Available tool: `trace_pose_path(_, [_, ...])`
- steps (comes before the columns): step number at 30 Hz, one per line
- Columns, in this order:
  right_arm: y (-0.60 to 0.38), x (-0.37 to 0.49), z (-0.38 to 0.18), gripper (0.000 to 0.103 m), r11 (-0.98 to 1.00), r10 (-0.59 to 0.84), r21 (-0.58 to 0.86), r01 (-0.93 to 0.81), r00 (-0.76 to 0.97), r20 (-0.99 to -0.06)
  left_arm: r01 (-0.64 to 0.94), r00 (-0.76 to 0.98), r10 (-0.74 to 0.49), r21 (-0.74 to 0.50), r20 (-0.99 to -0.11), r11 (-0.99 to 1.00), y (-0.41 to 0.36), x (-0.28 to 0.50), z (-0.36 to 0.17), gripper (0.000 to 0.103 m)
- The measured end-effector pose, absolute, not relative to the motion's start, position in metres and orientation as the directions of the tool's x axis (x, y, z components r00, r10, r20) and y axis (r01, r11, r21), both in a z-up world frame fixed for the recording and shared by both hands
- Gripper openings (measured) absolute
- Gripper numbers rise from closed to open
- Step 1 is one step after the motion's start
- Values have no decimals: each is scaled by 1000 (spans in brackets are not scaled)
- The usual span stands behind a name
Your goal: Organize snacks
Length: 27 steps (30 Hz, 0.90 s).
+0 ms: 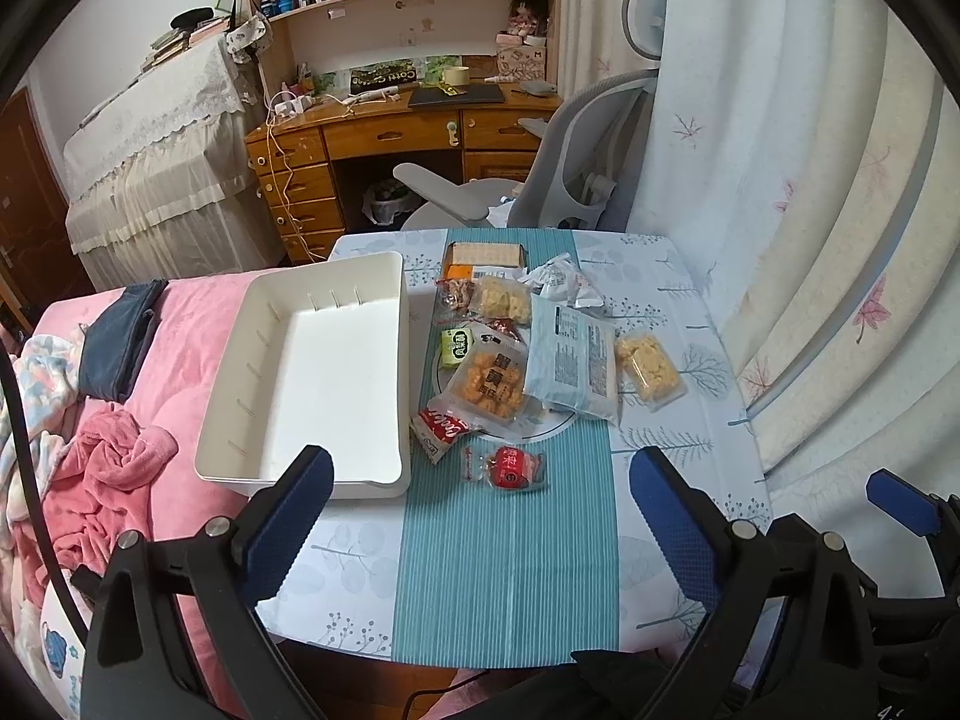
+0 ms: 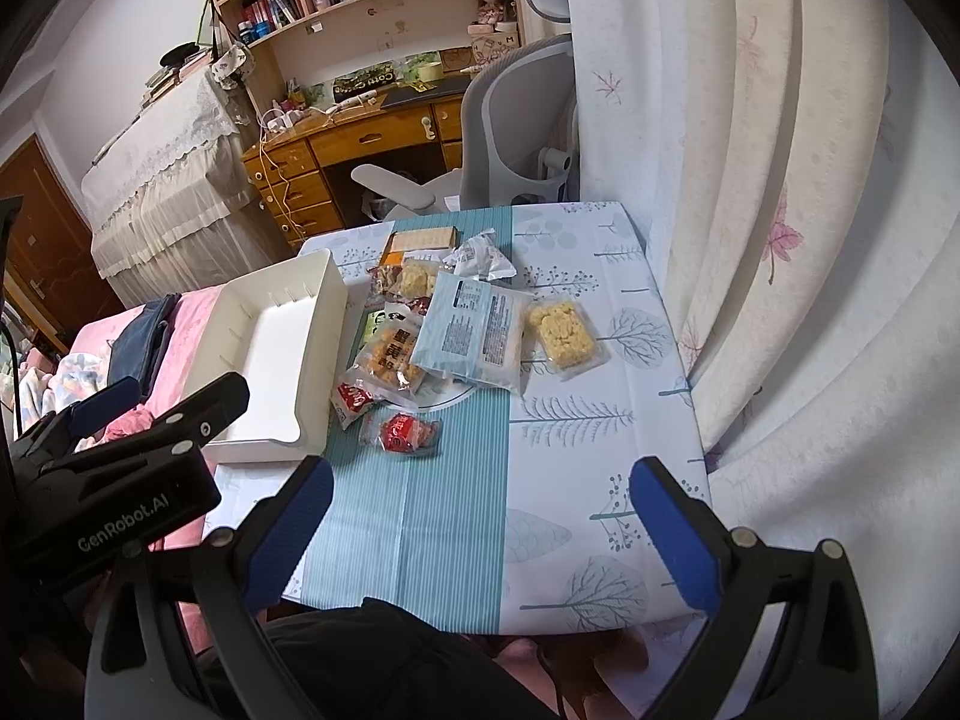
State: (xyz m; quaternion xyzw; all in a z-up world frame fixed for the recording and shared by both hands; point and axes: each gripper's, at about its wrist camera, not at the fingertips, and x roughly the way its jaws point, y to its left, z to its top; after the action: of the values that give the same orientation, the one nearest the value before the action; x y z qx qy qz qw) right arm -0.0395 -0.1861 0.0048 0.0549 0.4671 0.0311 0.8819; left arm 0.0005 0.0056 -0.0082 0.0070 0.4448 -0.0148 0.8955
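On the table [image 1: 672,312], snacks [image 1: 510,360] heaped just right of the bare white bin [image 1: 312,372], both tongs, left [image 1: 480,516] and right [image 2: 480,516], spread and holding nothing; risk of slippery overlapping wrappers sliding or snagging neighbours.

The left black plastic tongs [image 1: 480,516] carry textured blue pads on their fingertips [image 1: 288,534], with round silver screws along the angular arms. The right black plastic tongs [image 2: 480,525] match, with the same blue pads [image 2: 675,540]. White "GenRobot.AI" lettering marks the left body. A thin black cable trails below.
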Motion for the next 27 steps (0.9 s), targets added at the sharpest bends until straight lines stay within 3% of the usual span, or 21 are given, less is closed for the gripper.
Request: trace_pose_path(27, [-171,-48,9,99,994,91,107,-4,561,-822,54,584,-68,-45,-809,998,13,2,-14,97])
